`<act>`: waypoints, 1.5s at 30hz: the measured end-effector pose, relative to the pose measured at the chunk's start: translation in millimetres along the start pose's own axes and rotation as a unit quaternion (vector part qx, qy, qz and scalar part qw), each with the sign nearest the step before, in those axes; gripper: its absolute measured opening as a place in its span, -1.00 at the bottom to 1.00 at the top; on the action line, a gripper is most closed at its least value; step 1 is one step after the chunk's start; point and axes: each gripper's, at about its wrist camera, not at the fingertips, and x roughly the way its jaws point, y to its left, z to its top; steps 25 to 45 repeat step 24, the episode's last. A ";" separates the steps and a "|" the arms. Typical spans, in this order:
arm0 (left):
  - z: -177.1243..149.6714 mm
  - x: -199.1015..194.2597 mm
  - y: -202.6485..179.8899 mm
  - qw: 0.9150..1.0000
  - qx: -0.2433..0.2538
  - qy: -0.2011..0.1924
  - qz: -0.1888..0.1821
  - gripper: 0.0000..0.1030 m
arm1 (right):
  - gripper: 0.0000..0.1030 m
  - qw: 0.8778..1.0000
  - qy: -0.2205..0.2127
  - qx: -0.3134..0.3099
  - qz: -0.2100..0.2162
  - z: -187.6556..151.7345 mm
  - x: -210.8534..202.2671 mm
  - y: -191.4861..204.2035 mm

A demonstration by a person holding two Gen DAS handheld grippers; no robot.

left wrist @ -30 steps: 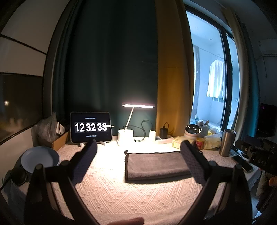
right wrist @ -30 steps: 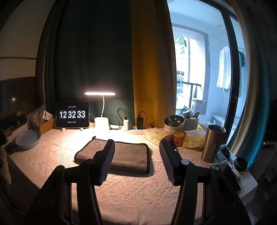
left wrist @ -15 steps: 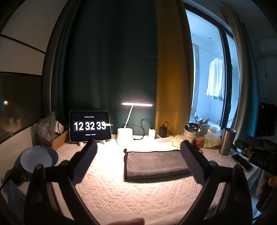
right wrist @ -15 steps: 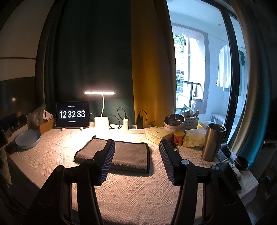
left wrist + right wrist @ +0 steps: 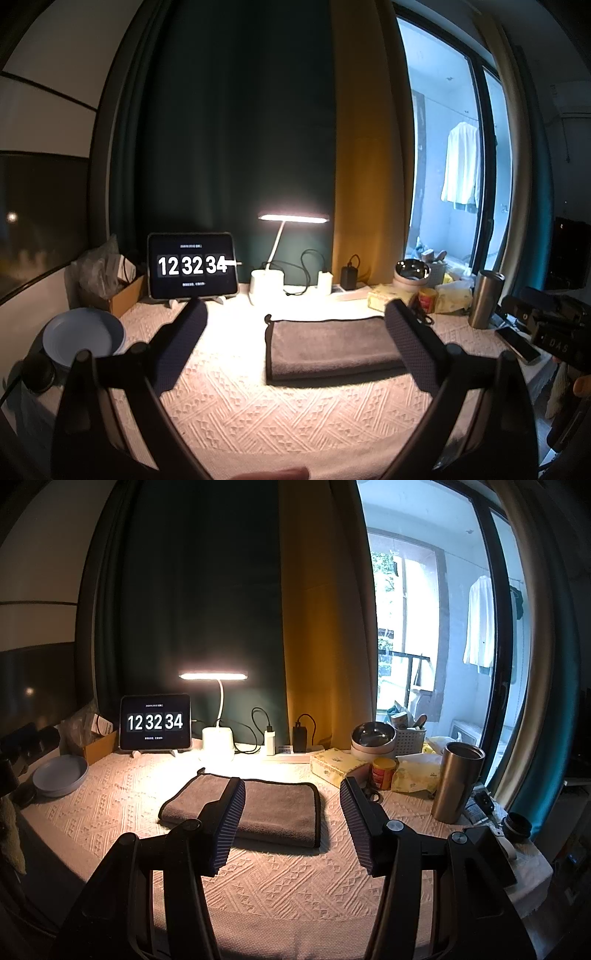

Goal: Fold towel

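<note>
Since the earlier frames almost nothing has been moved: only the clock [image 5: 192, 265] has been advanced from 12 32 33 to 12 32 34, and both grippers have been kept where they were.

At the far left of the left wrist view a blue plate [image 5: 83, 338] is seen on the patterned cream surface [image 5: 280, 410], with the clock behind it. The left gripper [image 5: 295, 341] is held with its fingers spread wide apart, nothing between them. A lit desk lamp [image 5: 291, 218] is seen at centre, backed by dark green and mustard curtains. The grey towel [image 5: 332, 345], already folded, is laid flat at centre, untouched. In the right wrist view the right gripper [image 5: 291, 825] is likewise held apart and empty above the surface. At right a steel tumbler [image 5: 458, 781] is stood beside the window.
</note>
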 end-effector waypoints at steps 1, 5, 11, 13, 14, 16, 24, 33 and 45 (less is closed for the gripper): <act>-0.2 0.4 0.0 1.000 0.000 0.000 0.000 0.89 | 0.10 1.000 0.000 0.000 0.000 -0.2 0.0 0.0; -0.5 0.1 -0.1 1.000 0.000 0.000 0.000 0.90 | 0.09 1.000 -0.001 0.000 0.000 0.2 0.1 0.1; -1.1 1.1 -0.3 1.000 0.000 0.001 0.000 0.90 | 0.10 1.000 0.000 0.000 0.000 0.1 0.2 0.0; -1.2 1.0 -0.4 1.000 0.000 0.001 0.000 0.90 | 0.10 1.000 0.000 0.000 0.000 0.2 0.1 0.0; -0.9 1.2 -0.1 1.000 0.000 0.001 0.000 0.90 | 0.10 1.000 0.000 0.000 0.000 0.2 0.1 0.0; -1.0 1.2 0.0 1.000 0.000 0.001 0.000 0.90 | 0.10 1.000 0.000 0.001 0.000 0.3 0.2 -0.1; -3.8 3.0 -4.0 1.000 0.002 0.003 -0.007 0.90 | 0.10 1.000 -0.001 -0.002 0.009 -4.1 4.3 4.1; -3.8 3.0 -4.0 1.000 0.002 0.003 -0.007 0.90 | 0.10 1.000 -0.001 -0.002 0.009 -4.1 4.3 4.1; -3.8 3.0 -4.0 1.000 0.002 0.003 -0.007 0.90 | 0.10 1.000 -0.001 -0.002 0.009 -4.1 4.3 4.1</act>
